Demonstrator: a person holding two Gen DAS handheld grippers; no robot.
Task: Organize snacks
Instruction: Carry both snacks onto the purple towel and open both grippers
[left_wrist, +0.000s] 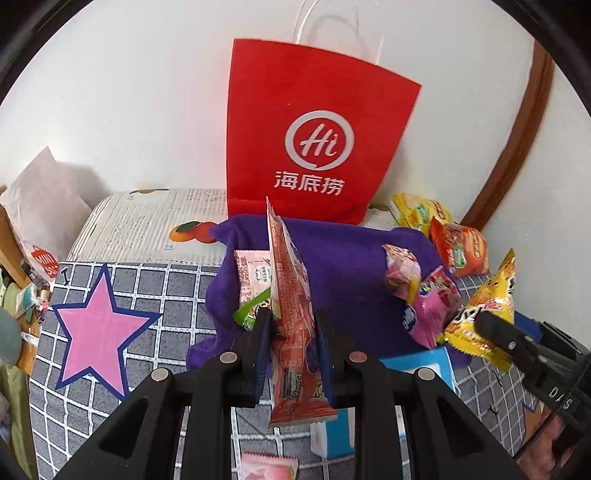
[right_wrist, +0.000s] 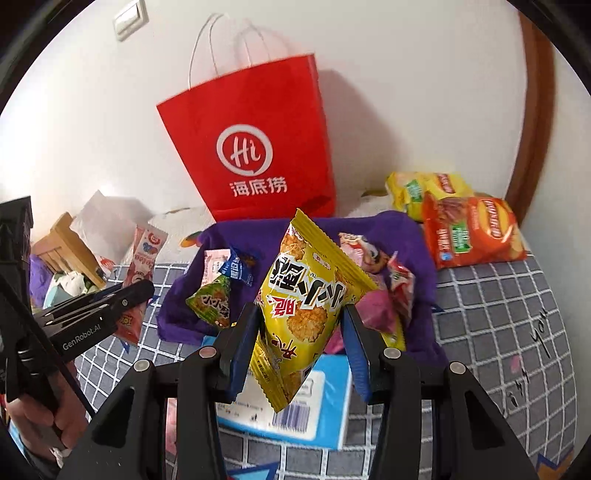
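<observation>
My left gripper (left_wrist: 290, 325) is shut on a long red snack packet (left_wrist: 293, 306), held upright above the near edge of a purple cloth (left_wrist: 343, 266). My right gripper (right_wrist: 301, 325) is shut on a yellow snack bag (right_wrist: 303, 295) above the same cloth (right_wrist: 417, 266). Small snacks lie on the cloth: a pink packet (left_wrist: 253, 273), a green packet (right_wrist: 212, 301), a blue packet (right_wrist: 238, 271) and pink and red packets (right_wrist: 391, 284). The right gripper with its yellow bag (left_wrist: 484, 314) shows at the right of the left view. The left gripper (right_wrist: 122, 301) with its red packet (right_wrist: 144, 254) shows at the left of the right view.
A red paper bag (left_wrist: 314, 136) stands against the wall behind the cloth. Yellow and orange chip bags (right_wrist: 469, 229) lie at the back right. A blue-and-white box (right_wrist: 317, 410) lies in front of the cloth. A pink star (left_wrist: 99, 328) marks the checked cover. Clutter fills the left edge.
</observation>
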